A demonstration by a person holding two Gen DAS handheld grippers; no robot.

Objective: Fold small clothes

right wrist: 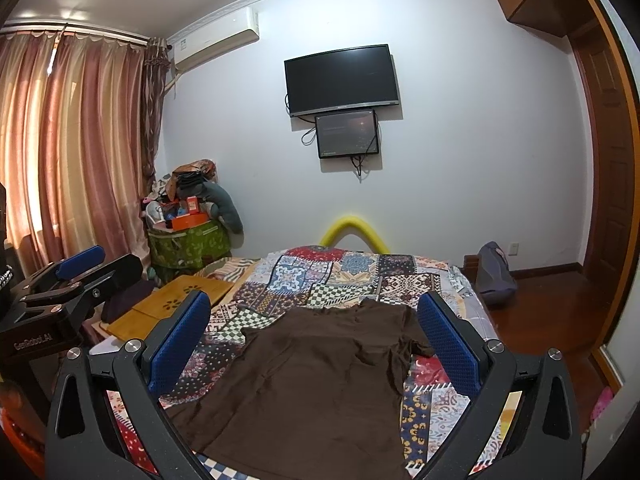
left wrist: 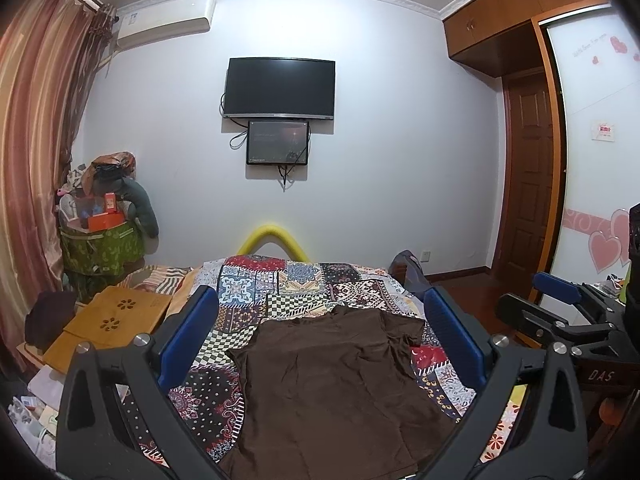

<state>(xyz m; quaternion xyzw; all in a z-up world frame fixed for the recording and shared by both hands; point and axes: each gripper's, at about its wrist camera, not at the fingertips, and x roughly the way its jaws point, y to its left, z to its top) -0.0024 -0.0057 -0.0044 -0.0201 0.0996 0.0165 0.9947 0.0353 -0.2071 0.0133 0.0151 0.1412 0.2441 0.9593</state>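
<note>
While the bed (left wrist: 304,280) is carrying a patchwork quilt (right wrist: 320,276), a brown shirt (left wrist: 340,380) is lying flat on it, and the left gripper (left wrist: 320,336) and right gripper (right wrist: 316,340) are hovering above, jaws spread apart, gripping nothing.

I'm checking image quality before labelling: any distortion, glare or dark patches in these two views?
Left wrist view: strong fisheye bending, black corner vignette, sharp brown shirt, left gripper open. Right wrist view: same bending, backlit curtains glow, TV shows no glare, right gripper open.
</note>
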